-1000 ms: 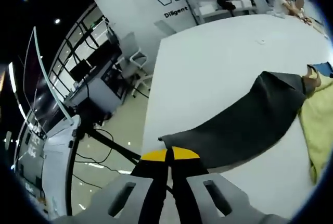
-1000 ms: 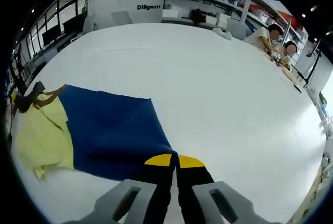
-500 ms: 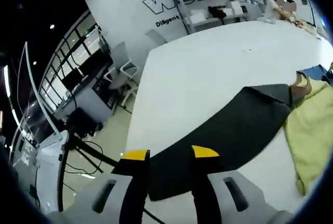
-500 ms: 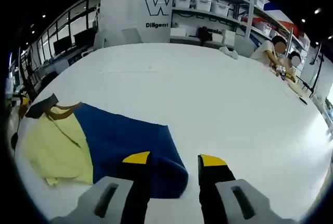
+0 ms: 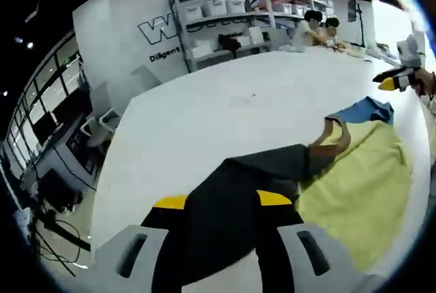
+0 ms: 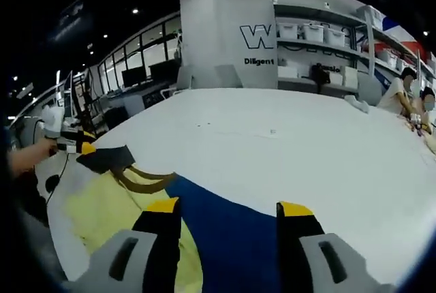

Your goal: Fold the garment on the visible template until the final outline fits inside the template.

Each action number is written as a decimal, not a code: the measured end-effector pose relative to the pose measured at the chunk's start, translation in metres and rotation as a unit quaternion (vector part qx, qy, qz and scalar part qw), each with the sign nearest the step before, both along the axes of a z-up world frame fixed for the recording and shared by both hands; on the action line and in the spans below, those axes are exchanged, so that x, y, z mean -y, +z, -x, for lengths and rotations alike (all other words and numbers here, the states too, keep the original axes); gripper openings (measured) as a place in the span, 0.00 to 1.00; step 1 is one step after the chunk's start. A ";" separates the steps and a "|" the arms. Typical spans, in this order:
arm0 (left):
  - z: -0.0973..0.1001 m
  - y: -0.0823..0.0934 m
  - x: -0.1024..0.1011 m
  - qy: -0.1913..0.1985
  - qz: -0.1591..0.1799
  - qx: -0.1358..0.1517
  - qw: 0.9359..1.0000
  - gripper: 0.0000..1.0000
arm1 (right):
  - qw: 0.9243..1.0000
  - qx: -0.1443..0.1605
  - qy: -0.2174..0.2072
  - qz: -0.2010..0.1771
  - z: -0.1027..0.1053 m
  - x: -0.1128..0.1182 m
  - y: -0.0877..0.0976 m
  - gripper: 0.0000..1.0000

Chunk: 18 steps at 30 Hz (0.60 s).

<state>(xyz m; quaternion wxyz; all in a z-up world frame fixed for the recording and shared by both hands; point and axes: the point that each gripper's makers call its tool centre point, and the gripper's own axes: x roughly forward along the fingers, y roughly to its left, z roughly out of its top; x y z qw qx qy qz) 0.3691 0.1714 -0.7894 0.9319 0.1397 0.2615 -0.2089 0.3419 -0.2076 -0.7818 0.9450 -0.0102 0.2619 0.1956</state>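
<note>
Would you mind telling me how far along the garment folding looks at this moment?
It looks early. The garment lies on the white table, with its dark sleeve and blue sleeve spread outward rather than folded in. Nothing is in hand: the left hand-held gripper and right hand-held gripper are both open above those sleeves. I can't make out a template, so the folding apparently remains.

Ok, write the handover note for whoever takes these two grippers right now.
Left gripper: open, holding nothing, with the black sleeve lying flat between its fingers.
Right gripper: open, holding nothing, above the blue sleeve.
The garment's yellow body lies flat on the white table with its brown collar showing.
Done: I cannot tell which folds are made.
Left: no template outline is visible, so check the fit before stopping.
</note>
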 end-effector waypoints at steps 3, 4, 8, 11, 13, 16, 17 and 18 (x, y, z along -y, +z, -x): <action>0.003 -0.001 0.027 -0.065 0.012 0.004 0.998 0.41 | 0.999 -0.011 0.038 -0.002 -0.011 -0.024 -0.007 0.51; 0.006 -0.004 0.037 -0.086 0.011 -0.001 0.996 0.42 | 0.999 -0.011 0.035 -0.003 -0.015 -0.026 -0.009 0.50; 0.011 -0.010 0.061 -0.123 0.024 -0.010 0.992 0.40 | 0.998 -0.023 0.055 0.000 -0.023 -0.042 -0.018 0.47; 0.010 -0.012 0.073 -0.139 0.029 -0.009 0.990 0.37 | 0.996 -0.030 0.080 -0.010 -0.026 -0.054 -0.022 0.50; 0.007 -0.013 0.079 -0.150 0.030 -0.006 0.988 0.35 | 0.996 -0.029 0.089 -0.004 -0.029 -0.059 -0.025 0.49; 0.004 -0.017 0.090 -0.162 0.038 -0.008 0.986 0.36 | 0.994 -0.038 0.101 -0.005 -0.032 -0.066 -0.030 0.49; 0.004 -0.021 0.093 -0.167 0.034 -0.012 0.985 0.36 | 0.994 -0.042 0.103 -0.002 -0.033 -0.067 -0.033 0.50; 0.004 -0.024 0.095 -0.169 0.032 -0.015 0.985 0.35 | 0.993 -0.045 0.105 0.001 -0.035 -0.069 -0.035 0.49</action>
